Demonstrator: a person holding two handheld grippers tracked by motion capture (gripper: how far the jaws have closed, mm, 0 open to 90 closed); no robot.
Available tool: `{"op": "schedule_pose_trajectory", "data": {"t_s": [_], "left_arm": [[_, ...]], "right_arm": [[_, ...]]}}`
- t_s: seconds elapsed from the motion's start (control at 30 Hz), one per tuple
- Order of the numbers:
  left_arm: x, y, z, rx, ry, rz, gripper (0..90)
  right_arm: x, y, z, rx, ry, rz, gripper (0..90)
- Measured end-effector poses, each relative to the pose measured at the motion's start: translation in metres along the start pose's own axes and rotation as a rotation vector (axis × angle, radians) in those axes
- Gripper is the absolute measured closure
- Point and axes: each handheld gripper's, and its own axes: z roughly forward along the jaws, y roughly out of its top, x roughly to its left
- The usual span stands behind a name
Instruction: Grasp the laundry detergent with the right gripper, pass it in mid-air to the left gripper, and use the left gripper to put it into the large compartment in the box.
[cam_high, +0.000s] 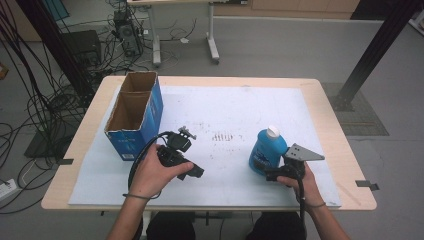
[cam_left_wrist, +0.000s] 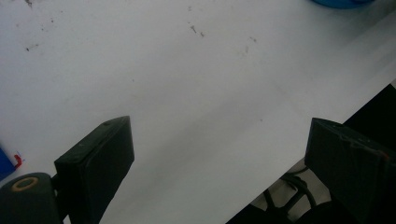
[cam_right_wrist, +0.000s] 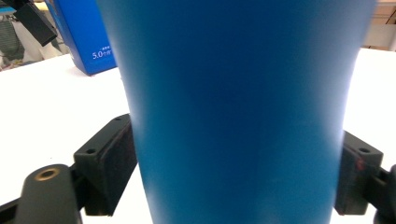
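Note:
A blue bottle (cam_high: 266, 150) with a white cap stands upright on the white mat (cam_high: 225, 105), right of centre. My right gripper (cam_high: 268, 172) reaches it from the near side, low on its body. In the right gripper view the bottle (cam_right_wrist: 233, 102) stands between the two black pads, which touch it on both sides. My left gripper (cam_high: 197, 172) rests in a hand at the mat's front left, pointing right. In the left gripper view its jaws (cam_left_wrist: 219, 154) stand wide apart over bare mat, with nothing between them.
A blue cardboard box (cam_high: 134, 114) with an open top and two compartments stands at the mat's back left; it also appears far off in the right gripper view (cam_right_wrist: 88, 42). The wooden table's front edge (cam_high: 210, 206) runs close to both hands. Cables and desk legs lie beyond the table.

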Motion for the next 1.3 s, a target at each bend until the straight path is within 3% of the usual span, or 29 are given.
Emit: {"op": "schedule_pose_trajectory", "data": {"t_s": [0.9, 1.3], "left_arm": [[-0.0007, 0.0024, -0.001, -0.006, -0.001, 0.006, 8.6], [-0.003, 0.0017, 0.0003, -0.005, -0.006, 0.007, 8.6]], "right_arm": [[0.0007, 0.0001, -0.0014, -0.008, -0.01, -0.024, 40.3], [0.0015, 0.0009, -0.0019, -0.001, -0.011, -0.045, 42.1]]}}
